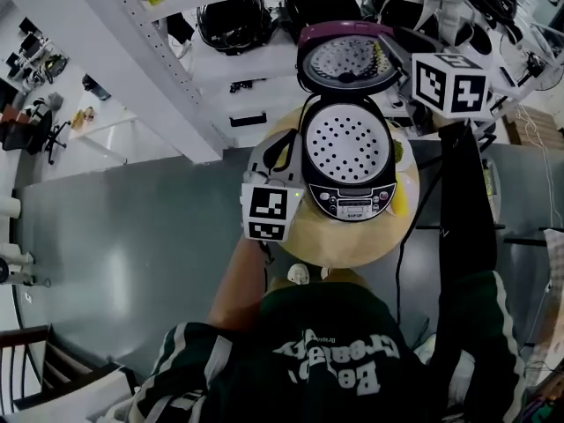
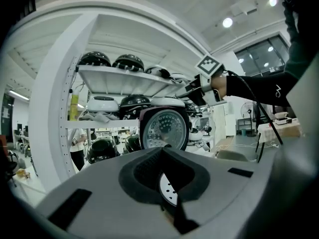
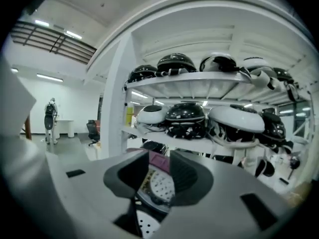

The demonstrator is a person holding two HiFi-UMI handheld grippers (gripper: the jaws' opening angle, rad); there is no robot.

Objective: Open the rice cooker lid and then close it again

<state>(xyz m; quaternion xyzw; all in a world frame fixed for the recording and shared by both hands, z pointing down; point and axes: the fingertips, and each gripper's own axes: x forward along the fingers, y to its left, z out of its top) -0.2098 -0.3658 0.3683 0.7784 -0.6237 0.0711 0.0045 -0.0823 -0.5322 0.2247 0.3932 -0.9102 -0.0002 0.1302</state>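
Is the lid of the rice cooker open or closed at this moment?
Open. The lid stands raised behind the rice cooker body, showing its perforated inner face; the body's top is uncovered.

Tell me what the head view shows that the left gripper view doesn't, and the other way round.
Only the head view: the cooker's control panel and the round table under it. Only the left gripper view: ceiling lights and dark windows. Both: the raised lid, the right gripper near it and the helmets behind.
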